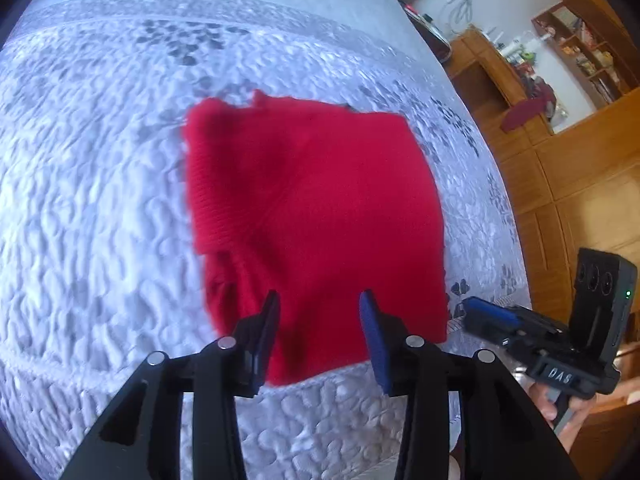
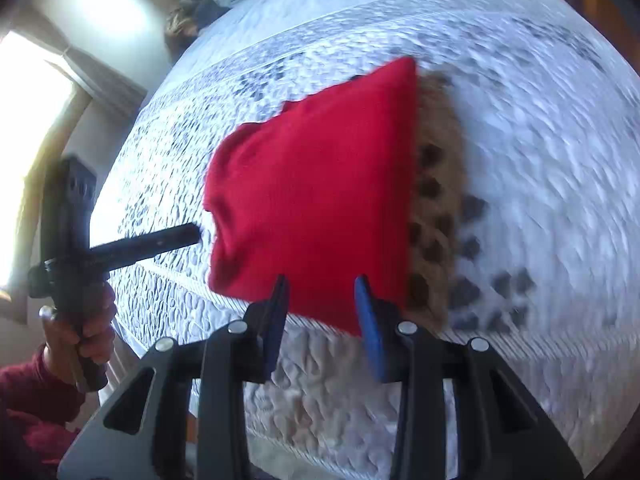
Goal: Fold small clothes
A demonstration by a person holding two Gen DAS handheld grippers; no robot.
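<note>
Where bedspread (image 1: 100, 220) spreads, wooden shelves (image 1: 576, 52) beyond.

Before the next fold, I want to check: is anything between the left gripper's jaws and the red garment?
No. In the left wrist view, the left gripper is open over the red garment, with nothing between them.

Bare quilt (image 1: 100, 200) rings the red garment (image 1: 312, 216); nothing blocks it.

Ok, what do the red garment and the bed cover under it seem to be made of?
The red garment looks like a soft matte knit, possibly wool or acrylic: fine ribbed rows show along its left edge, with no sheen. The bed cover looks like quilted woven fabric, perhaps cotton or polyester: puffy stitched ripples and printed grey motifs, with a slight sheen. The exact fibres cannot be told.
</note>
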